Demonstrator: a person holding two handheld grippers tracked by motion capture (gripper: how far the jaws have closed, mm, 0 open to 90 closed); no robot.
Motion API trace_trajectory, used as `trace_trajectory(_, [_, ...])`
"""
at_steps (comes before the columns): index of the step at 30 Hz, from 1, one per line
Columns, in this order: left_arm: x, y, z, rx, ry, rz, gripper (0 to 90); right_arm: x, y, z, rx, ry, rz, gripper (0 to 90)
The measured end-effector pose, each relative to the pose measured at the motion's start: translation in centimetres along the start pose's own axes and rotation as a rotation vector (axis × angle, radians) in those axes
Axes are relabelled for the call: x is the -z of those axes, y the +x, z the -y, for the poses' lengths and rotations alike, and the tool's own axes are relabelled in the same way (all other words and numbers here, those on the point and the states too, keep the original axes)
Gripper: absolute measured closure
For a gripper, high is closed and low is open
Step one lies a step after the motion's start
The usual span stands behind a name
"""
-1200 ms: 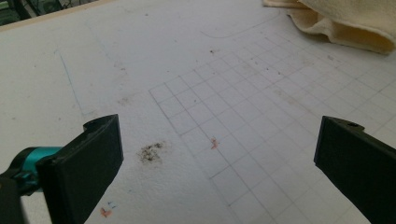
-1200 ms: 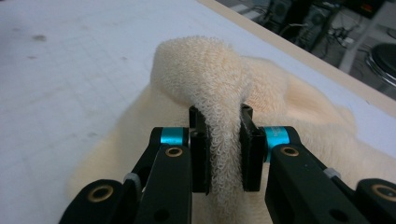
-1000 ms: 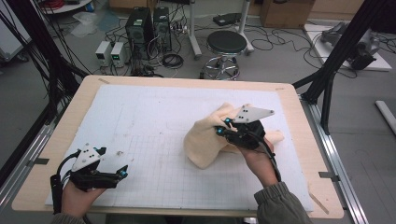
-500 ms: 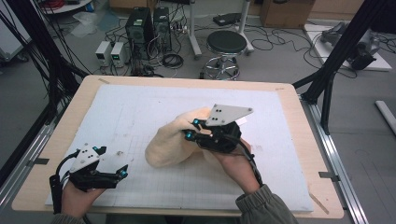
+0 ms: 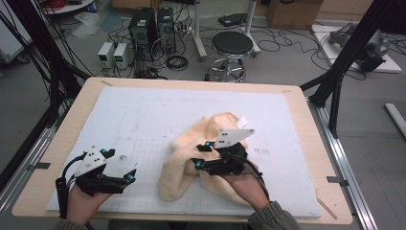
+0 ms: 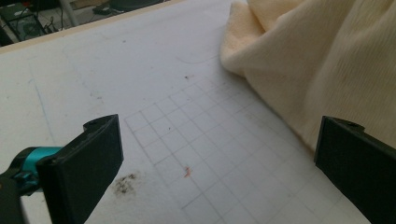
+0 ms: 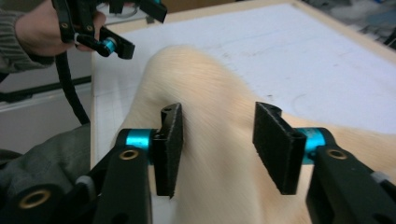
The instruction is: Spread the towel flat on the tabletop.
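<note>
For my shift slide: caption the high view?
Right gripper opens over cream cloth; left gripper waits open.

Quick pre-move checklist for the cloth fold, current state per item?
1. Right gripper let go: ok, its jaws have just been opening and the pads stand clear of the cloth.
2. Left gripper free: ok, open, nothing between the jaws.
3. Cloth within the left gripper's reach: ok, its edge lies just ahead beside one jaw.
4. Cloth fully on the white mat: ok.
5. Fold lies flat: not ok, bunched and humped.
6. Layers lined up underneath: cannot tell.
</note>
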State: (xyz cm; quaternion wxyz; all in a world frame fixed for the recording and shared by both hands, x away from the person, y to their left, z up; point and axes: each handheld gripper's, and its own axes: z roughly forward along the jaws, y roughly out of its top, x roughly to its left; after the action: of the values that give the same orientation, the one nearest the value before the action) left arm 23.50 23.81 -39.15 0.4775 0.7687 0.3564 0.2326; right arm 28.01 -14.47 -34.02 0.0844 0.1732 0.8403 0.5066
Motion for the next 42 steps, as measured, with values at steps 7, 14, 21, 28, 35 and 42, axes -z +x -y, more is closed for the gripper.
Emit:
trace_trajectory(7, [-2.0,-1.6,-0.9,-0.056,0.021,0.074,1.8,3.1,-1.2,3.0,-0.030,0.030,0.077,47.8])
trace_trajectory(14, [-4.8,-2.0,-1.1,-0.096,0.082,0.167,16.8,0.3,-1.9,7.0,0.016,0.161,0.077,47.9])
trace_trajectory(21, [-7.4,-2.0,-0.6,-0.117,0.196,0.312,53.8,-1.9,-2.6,9.5,-0.006,0.289,0.056,71.0])
trace_trajectory(28, [-7.3,-2.5,-0.4,-0.150,0.233,0.354,78.6,-1.1,-2.1,9.7,-0.010,0.281,0.008,84.4])
trace_trajectory(35, [-4.4,-3.2,-0.3,-0.171,0.196,0.364,80.8,1.6,0.1,9.5,0.006,0.238,-0.026,84.7])
trace_trajectory(42, [-0.6,-5.0,0.1,-0.209,0.181,0.392,80.6,3.7,2.8,9.4,0.032,0.217,-0.069,82.3])
